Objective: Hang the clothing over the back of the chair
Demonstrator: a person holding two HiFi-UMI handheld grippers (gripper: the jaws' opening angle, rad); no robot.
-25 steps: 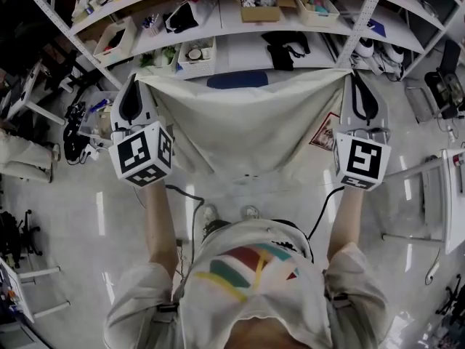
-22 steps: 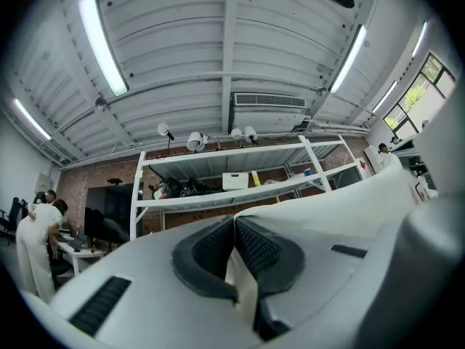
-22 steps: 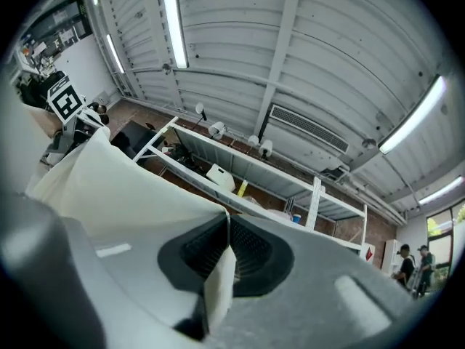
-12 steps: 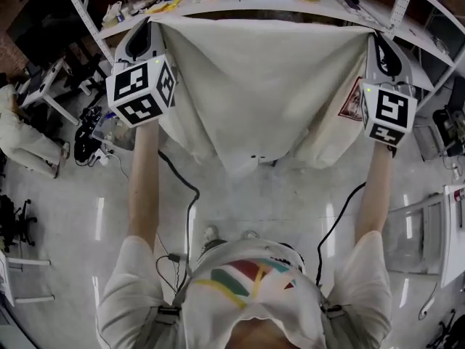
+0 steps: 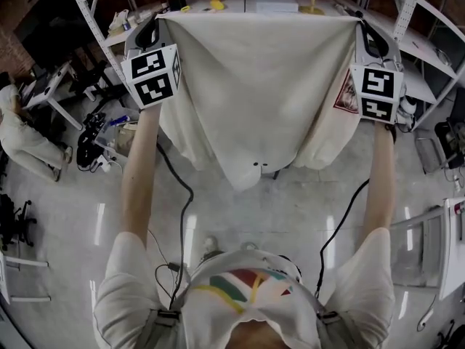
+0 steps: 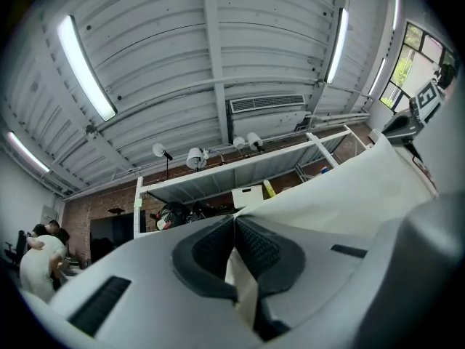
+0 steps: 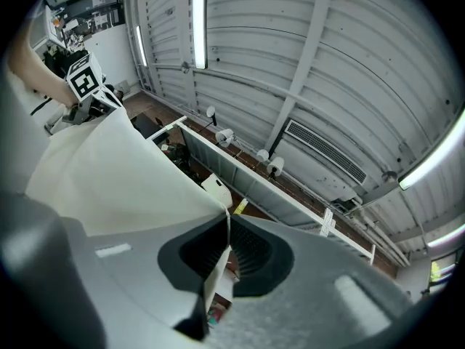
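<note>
- Your left gripper (image 5: 161, 20) and right gripper (image 5: 357, 22) had fingers (image 6: 258, 249) clenched on the top corners of the cream cloth garment (image 5: 254, 86).
- You held it high, stretched wide, likely so it would drape flat over the chair back.

The clothing (image 5: 254, 86) was plain cream-white, with one small printed patch (image 5: 347, 93) in red and dark tones near its right edge. The left gripper (image 5: 158, 22) and the right gripper (image 5: 360, 24) were light grey. Each carried a white cube (image 5: 154, 75) with black square markers, and the pads (image 6: 261, 249) were black with a fine ribbed pattern. The person's shirt (image 5: 243, 289) was white with yellow, green, red and teal stripes. The floor (image 5: 290, 209) was pale glossy grey, the cable (image 5: 185, 202) black, the wall (image 6: 102, 213) red-brown brick.
</note>
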